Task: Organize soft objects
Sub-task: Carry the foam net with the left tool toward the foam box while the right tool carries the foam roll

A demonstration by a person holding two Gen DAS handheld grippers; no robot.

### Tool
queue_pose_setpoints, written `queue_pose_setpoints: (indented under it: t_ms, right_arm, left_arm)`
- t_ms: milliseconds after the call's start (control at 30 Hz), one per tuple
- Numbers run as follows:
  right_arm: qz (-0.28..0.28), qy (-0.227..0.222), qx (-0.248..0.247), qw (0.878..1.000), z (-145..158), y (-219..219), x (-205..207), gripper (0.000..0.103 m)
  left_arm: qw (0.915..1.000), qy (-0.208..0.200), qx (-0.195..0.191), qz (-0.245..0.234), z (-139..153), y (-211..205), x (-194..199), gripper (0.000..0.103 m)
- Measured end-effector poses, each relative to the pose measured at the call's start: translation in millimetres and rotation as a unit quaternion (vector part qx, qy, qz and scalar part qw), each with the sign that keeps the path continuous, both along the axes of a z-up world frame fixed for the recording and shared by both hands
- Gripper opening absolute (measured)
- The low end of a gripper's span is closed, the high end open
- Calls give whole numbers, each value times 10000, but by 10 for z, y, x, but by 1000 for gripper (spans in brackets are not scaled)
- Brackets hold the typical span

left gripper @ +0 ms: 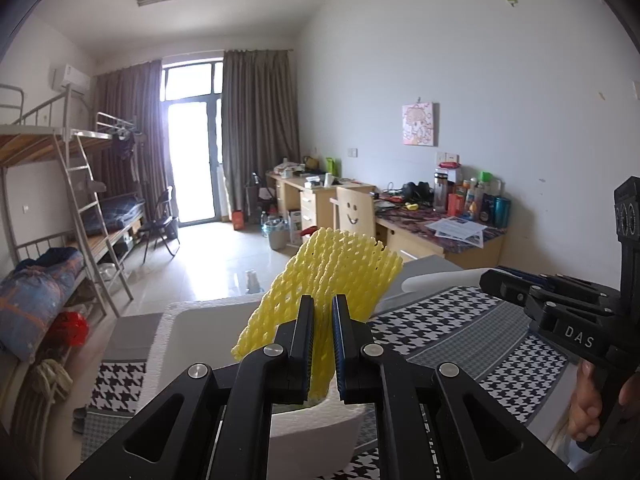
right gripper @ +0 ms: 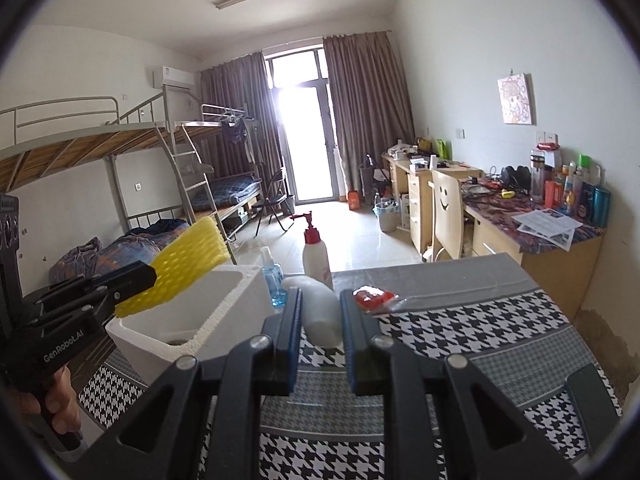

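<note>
A yellow foam net sleeve [left gripper: 340, 264] sticks up between the pads of my left gripper [left gripper: 323, 300], which is shut on it, above the open white foam box [left gripper: 176, 320]. In the right wrist view the sleeve [right gripper: 188, 264] hangs over the box's left rim [right gripper: 224, 280], held by the left gripper [right gripper: 136, 276]. My right gripper [right gripper: 321, 296] is shut on a white foam roll [right gripper: 320, 316] over the houndstooth cloth. The left wrist view shows that roll [left gripper: 440, 280] jutting from the right gripper [left gripper: 490, 280].
The table carries a black-and-white houndstooth cloth [right gripper: 480, 340]. Behind the box stand a blue spray bottle [right gripper: 274, 276] and a white pump bottle with a red top [right gripper: 316, 252]. A red packet [right gripper: 374, 298] lies near the far edge. A dark flat object [right gripper: 592, 400] lies at the right.
</note>
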State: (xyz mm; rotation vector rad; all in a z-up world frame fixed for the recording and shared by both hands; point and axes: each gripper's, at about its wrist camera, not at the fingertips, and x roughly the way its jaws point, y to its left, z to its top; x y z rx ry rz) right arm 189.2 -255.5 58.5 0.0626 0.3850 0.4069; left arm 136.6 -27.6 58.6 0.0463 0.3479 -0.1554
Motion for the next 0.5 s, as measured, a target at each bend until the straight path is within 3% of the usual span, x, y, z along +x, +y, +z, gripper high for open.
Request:
queue_pose_setpoints:
  t_ms: [500]
  right_arm:
    - [383,8,-32,9993,42,277,95,22]
  left_arm:
    - [9990,-37,-22,453,-8,283,-26,10]
